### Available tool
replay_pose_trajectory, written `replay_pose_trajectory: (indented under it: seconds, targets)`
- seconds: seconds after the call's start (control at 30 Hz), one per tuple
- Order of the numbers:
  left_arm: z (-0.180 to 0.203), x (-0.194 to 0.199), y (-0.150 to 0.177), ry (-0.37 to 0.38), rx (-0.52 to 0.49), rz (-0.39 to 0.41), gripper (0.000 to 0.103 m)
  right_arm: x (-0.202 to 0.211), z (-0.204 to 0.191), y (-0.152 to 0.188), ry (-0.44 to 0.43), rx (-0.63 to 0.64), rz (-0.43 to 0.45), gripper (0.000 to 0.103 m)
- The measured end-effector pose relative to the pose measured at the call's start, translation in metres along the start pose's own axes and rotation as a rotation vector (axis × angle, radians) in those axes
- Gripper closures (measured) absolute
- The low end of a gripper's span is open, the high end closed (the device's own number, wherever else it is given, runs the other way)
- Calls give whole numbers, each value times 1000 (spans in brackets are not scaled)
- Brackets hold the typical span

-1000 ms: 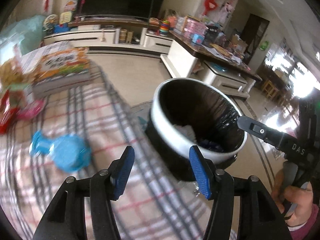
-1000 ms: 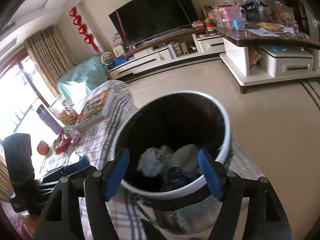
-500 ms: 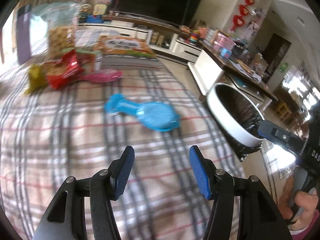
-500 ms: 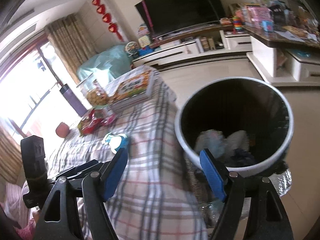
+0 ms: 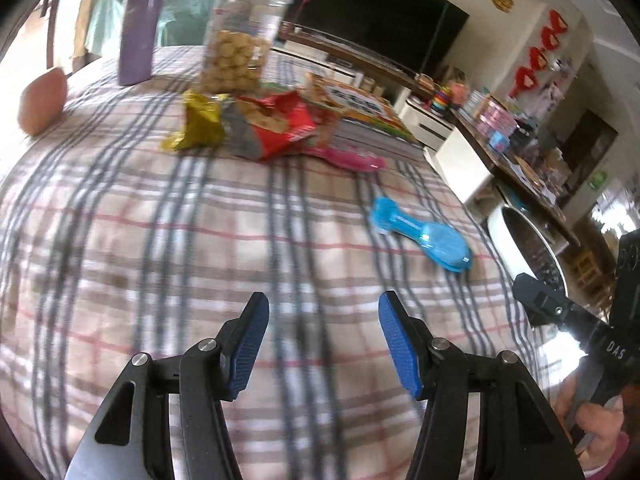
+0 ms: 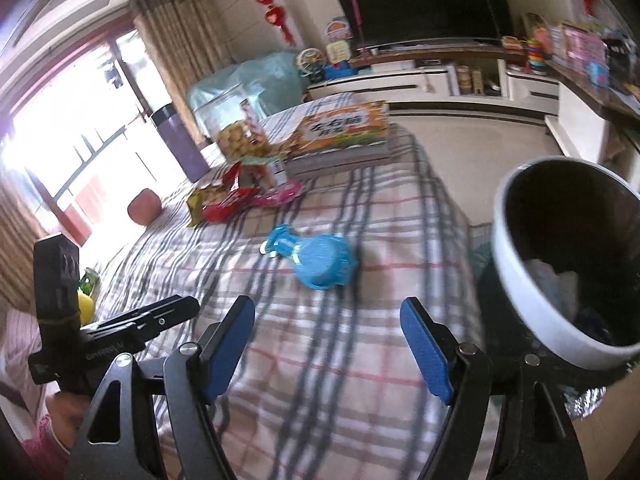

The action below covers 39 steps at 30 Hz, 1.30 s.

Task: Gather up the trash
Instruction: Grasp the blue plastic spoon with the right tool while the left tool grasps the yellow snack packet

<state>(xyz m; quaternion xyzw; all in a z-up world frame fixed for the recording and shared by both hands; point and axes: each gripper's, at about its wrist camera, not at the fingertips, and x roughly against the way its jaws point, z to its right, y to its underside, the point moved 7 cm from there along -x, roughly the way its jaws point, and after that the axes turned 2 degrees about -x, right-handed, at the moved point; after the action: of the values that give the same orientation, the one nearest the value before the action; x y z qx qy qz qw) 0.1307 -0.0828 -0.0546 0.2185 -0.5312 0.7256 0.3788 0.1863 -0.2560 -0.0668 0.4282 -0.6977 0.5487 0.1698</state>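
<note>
left wrist: both tongs gape, empty.

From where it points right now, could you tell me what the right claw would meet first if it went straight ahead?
Probably the blue plastic wrapper lying on the checked tablecloth. The open right claw points at it with only bare cloth between, though depth is unclear.

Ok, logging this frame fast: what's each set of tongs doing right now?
Left tongs: open, holding nothing, over the plaid tablecloth.
Right tongs: open, holding nothing, trash bin off to their right.
</note>
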Motion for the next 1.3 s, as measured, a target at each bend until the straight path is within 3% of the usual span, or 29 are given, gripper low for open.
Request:
replay_pose_trajectory:
  seconds: [0.33, 0.57, 0.8, 0.93, 1.03, 1.07, 1.13, 1.17, 1.3]
  targets:
    - [-38, 9, -19, -55, 31, 23, 46, -35, -24, -10, 41, 139, -31, 26]
    - [-65, -7, -46, -105, 53, 30, 46, -56, -28, -15, 49, 194, -64, 26]
    - [-77, -38, -83, -135, 14, 23, 46, -79, -17, -15, 113, 180, -116, 28]
    - [-86, -57, -100, -168, 6, 24, 46, -81, -15, -14, 146, 178, -118, 50]
    - [-90, -67, -107, -171, 10, 37, 48, -79, -13, -15, 134, 146, -118, 79]
    - [-91, -70, -108, -173, 7, 41, 49, -79, -12, -16, 125, 132, -118, 82]
    - [-92, -75, -109, -169, 7, 41, 66, -78, -13, -17, 102, 107, -117, 86]
    - [-93, -78, -107, -164, 8, 33, 79, -77, -13, -17, 90, 94, -117, 86]
    - [-95, -76, -108, -143, 15, 49, 89, -73, -17, -15, 52, 57, -112, 86]
